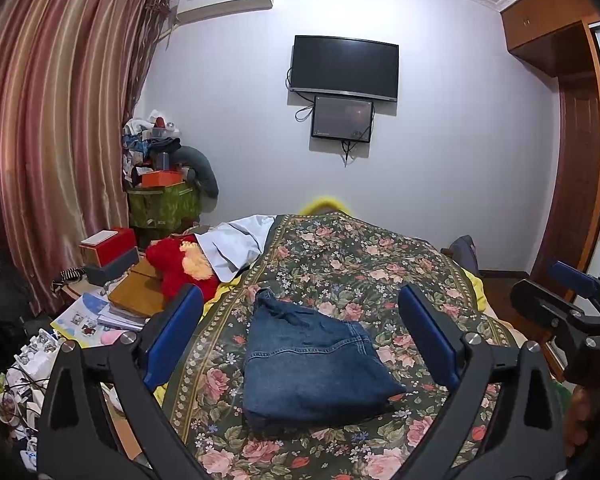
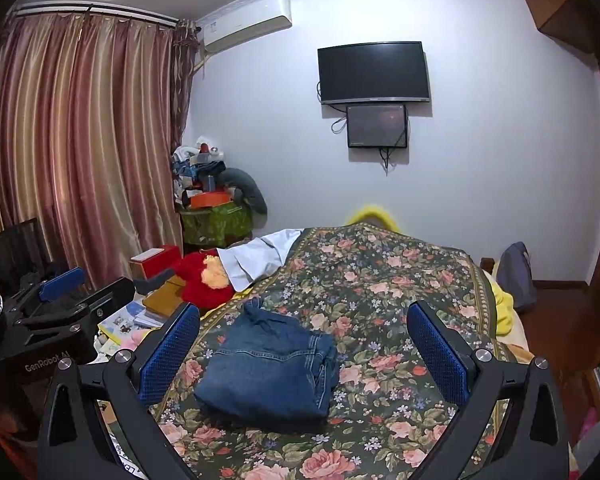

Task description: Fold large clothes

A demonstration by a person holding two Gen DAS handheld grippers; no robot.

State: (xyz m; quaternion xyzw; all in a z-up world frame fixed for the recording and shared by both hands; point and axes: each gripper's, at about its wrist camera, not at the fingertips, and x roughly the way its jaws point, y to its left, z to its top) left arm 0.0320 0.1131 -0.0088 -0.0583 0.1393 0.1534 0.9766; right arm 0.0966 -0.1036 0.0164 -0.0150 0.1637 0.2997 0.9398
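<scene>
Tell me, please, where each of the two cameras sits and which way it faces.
Left wrist view: sits on the left tool, facing along the bed toward the far wall; its own open fingers frame the folded jeans, and the right tool shows at the right edge.
Right wrist view: sits on the right tool, facing the same way; its open fingers flank the jeans, and the left tool shows at the left edge.
Shared: jeans, floral bedspread, wall television, curtain.
</scene>
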